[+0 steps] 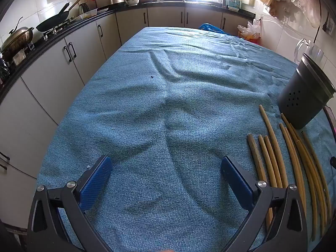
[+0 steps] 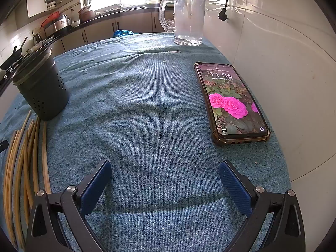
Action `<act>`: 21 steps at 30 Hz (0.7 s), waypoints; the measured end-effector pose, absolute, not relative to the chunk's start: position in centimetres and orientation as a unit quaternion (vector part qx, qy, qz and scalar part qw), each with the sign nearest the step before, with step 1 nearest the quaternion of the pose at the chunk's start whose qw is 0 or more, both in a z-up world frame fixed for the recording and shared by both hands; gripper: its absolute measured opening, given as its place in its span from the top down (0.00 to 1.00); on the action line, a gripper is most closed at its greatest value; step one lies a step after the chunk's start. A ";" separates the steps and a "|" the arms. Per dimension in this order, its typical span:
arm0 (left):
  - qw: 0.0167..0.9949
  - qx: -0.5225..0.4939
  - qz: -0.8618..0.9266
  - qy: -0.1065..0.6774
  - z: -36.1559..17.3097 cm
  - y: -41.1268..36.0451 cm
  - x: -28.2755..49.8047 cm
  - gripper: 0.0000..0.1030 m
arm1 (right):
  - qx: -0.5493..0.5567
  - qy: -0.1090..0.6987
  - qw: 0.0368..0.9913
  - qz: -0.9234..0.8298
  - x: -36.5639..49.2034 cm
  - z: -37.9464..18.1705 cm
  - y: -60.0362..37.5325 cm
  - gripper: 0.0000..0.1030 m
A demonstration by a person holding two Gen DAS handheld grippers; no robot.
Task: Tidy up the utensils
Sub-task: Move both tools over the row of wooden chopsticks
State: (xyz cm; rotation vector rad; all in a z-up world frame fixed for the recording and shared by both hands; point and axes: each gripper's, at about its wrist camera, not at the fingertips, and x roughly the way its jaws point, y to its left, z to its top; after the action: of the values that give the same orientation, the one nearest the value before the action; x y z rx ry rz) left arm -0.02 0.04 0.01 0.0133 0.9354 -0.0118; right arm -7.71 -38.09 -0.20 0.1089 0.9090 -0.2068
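Left wrist view: we've got the left gripper [image 1: 166, 175] w/ fingers spread wide, nothing between them, over bare blue cloth [image 1: 168, 96]. Chopsticks [image 1: 294, 168] lie loose on the cloth just right of it, roughly parallel, near the dark perforated holder [image 1: 302, 96]. We count approx. nine; some overlap, so not certain. They look like light, stiff bamboo, thin & prob. prone to rolling, so we'd pinch one mid-length. One holder. Right wrist view: right gripper [image 2: 165, 175] also spread wide, empty; one phone [image 2: 231, 103] & one glass mug [image 2: 187, 19] farther right.
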 end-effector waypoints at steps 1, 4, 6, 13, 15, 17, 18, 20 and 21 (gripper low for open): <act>0.893 0.008 -0.005 0.450 0.0 0.1 0.0 0.00 | 0.055 0.438 0.892 -0.098 -7.7 -0.2 -38.1 0.00; 0.893 0.006 -0.005 0.450 0.0 0.3 -0.2 0.00 | 0.056 0.439 0.891 -0.097 -7.8 -0.2 -38.1 0.00; 0.893 0.007 -0.005 0.450 0.1 0.3 -0.4 0.00 | 0.056 0.439 0.891 -0.098 -7.9 -0.2 -38.2 0.00; 0.891 0.007 -0.004 0.454 0.1 0.1 0.1 0.00 | 0.059 0.444 0.887 -0.108 -7.3 -0.2 -38.0 0.00; 0.891 0.006 -0.005 0.454 0.1 0.4 0.1 0.00 | 0.060 0.444 0.887 -0.111 -7.0 -0.3 -38.0 0.00; 0.892 0.006 -0.003 0.451 0.2 0.6 0.0 0.00 | 0.060 0.444 0.887 -0.111 -7.2 -0.3 -38.0 0.00; 0.894 0.007 0.003 0.447 0.4 0.8 -0.2 0.00 | 0.060 0.445 0.887 -0.112 -7.2 -0.2 -37.9 0.00; 0.902 0.018 0.019 0.431 1.4 0.0 -1.4 0.00 | 0.060 0.446 0.886 -0.112 -7.4 -0.1 -37.9 0.00; 0.907 0.023 0.019 0.420 2.0 -0.1 -2.1 0.00 | 0.060 0.448 0.885 -0.111 -7.7 0.0 -37.9 0.00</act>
State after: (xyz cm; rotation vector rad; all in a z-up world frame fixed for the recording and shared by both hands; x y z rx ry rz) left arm -2.11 -0.12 2.05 0.0465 0.8672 0.0391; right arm -7.66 -37.92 -0.05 0.1246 0.9310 -0.2312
